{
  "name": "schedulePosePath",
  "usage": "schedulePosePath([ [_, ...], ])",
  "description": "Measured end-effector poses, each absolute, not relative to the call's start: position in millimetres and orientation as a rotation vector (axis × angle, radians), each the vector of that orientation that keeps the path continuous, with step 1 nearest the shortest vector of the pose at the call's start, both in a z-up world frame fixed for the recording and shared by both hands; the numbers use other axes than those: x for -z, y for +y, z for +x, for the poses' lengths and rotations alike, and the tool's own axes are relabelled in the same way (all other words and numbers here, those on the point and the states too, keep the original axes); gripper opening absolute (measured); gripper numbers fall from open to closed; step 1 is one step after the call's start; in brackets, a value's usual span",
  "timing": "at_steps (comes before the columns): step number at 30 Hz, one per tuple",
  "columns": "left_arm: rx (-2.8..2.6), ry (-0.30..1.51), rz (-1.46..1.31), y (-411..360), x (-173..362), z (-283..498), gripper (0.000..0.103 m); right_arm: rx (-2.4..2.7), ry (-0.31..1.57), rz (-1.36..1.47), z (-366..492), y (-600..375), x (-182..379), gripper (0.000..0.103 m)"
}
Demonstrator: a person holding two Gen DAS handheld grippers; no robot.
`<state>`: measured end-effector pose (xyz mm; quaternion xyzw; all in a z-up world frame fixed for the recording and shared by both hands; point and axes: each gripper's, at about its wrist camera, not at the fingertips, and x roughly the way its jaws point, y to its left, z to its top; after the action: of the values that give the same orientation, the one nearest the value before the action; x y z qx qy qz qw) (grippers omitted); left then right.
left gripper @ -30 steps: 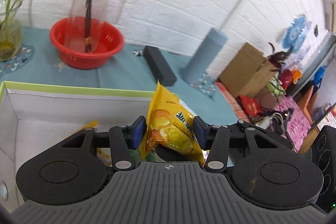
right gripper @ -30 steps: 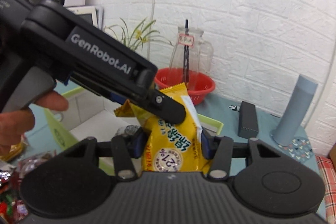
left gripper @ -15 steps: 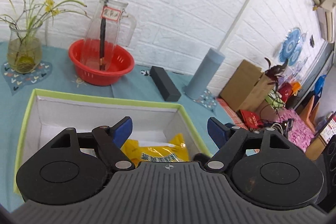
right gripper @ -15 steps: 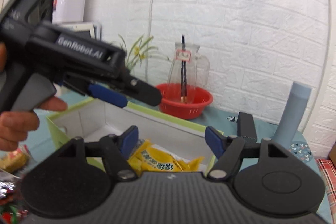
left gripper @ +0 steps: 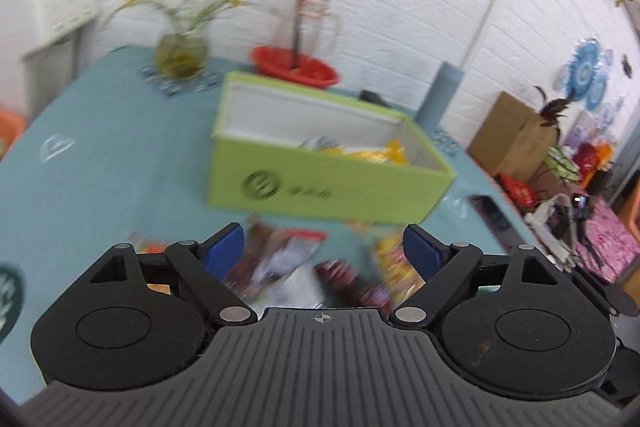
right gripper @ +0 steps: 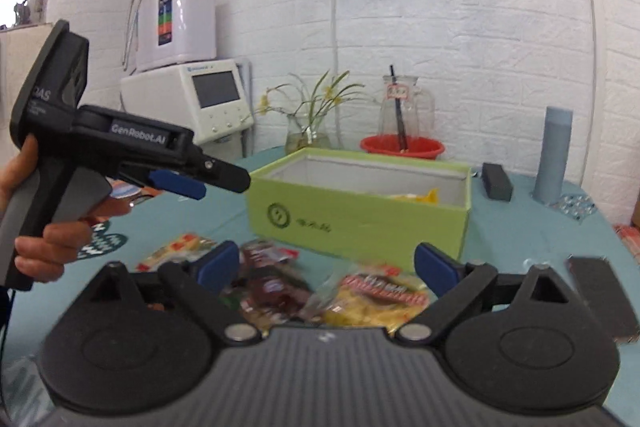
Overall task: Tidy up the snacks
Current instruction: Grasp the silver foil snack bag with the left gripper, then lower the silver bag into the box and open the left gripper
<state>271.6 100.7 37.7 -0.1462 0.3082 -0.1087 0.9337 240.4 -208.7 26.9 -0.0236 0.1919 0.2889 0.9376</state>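
1. The left gripper (right gripper: 188,183), held in a person's hand (right gripper: 48,239), is released; its jaws have just been opening, with nothing between them.
2. Three loose snack packets lie on the teal worktop (right gripper: 520,227): an orange-yellow packet (right gripper: 176,247), a dark red packet (right gripper: 272,287) and a yellow packet (right gripper: 376,303).
3. The right gripper (right gripper: 326,267), likewise just opened, is empty.
4. The light green cardboard box (right gripper: 360,215) already holds yellow snack bags (right gripper: 420,195), their count unclear; the three loose packets remain to be boxed.

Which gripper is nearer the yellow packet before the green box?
Right, likely. The right gripper, fingers just opened, empty, has the yellow packet right before it; the left gripper, likewise just opened, hangs higher, off to the packet's left.
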Motion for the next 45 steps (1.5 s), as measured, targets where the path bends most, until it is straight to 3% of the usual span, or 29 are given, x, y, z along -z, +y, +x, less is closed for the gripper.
schedulePosePath([
  [7, 0.130, 0.709, -0.497, 166, 13, 223, 0.075, -0.731, 0.476, -0.074, 225, -138, -2, 0.096],
  [16, 0.283, 0.799, -0.648, 183, 39, 252, 0.072, -0.758, 0.589, -0.151, 255, -79, 15, 0.095],
  [18, 0.319, 0.814, -0.679, 182, 44, 257, 0.067, -0.751, 0.588, -0.166, 258, -74, 16, 0.091],
  [22, 0.365, 0.807, -0.765, 187, 51, 256, 0.039, -0.747, 0.554, -0.204, 254, -71, 13, 0.068],
  [28, 0.388, 0.739, -0.721, 177, 17, 249, 0.039, -0.744, 0.464, -0.193, 241, -82, -11, 0.062],
  [37, 0.403, 0.630, -0.548, 152, -68, 370, 0.039, -0.669, 0.333, -0.157, 349, -88, -72, 0.062],
  [45, 0.302, 0.695, -0.426, 141, -57, 481, 0.034, -0.656, 0.467, -0.149, 468, -76, -54, 0.062],
])
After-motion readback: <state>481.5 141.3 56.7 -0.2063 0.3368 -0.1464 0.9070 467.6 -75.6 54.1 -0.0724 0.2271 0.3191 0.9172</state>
